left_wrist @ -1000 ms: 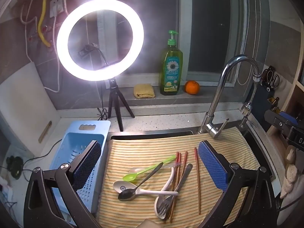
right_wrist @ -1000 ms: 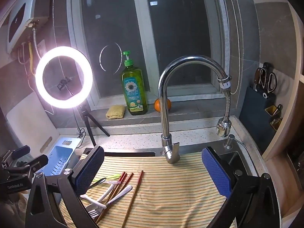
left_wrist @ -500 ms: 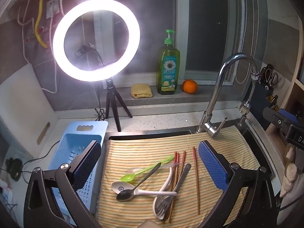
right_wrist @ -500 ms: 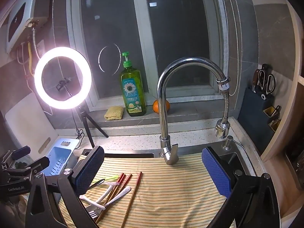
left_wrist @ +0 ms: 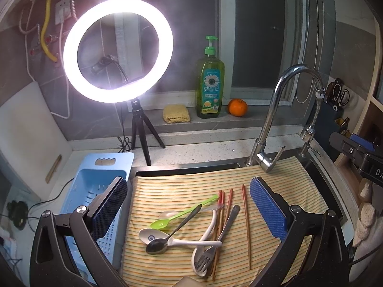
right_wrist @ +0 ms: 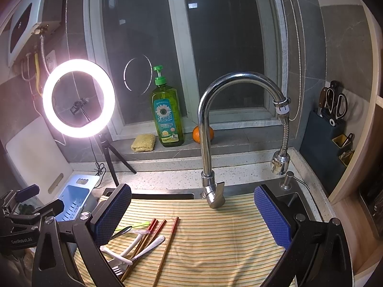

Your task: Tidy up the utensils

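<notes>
Kitchen sink spot by a dark window, ring light [left_wrist: 117, 50] glaring so hard the wall behind washes out. A striped cloth [left_wrist: 186, 186] covers the sink next to the faucet [right_wrist: 215, 124]. The utensils [left_wrist: 191, 224] lie piled on it: spoons, fork, chopsticks, tangled and partly cut off in the right view. The blue basket [left_wrist: 95, 181] on the desk looks empty. Left tool [left_wrist: 189, 205] and right tool [right_wrist: 191, 217] both hang spread wide, pinching nothing.

A ring light [left_wrist: 117, 50] blazes on its tripod [left_wrist: 141, 129] at the back of the desk [left_wrist: 191, 153]. On the window sill, a yellow sponge [left_wrist: 176, 113], green soap bottle [left_wrist: 210, 81] and orange [left_wrist: 237, 107] line up. The chrome tap [right_wrist: 215, 124] arches over the striped cloth [right_wrist: 227, 234].
</notes>
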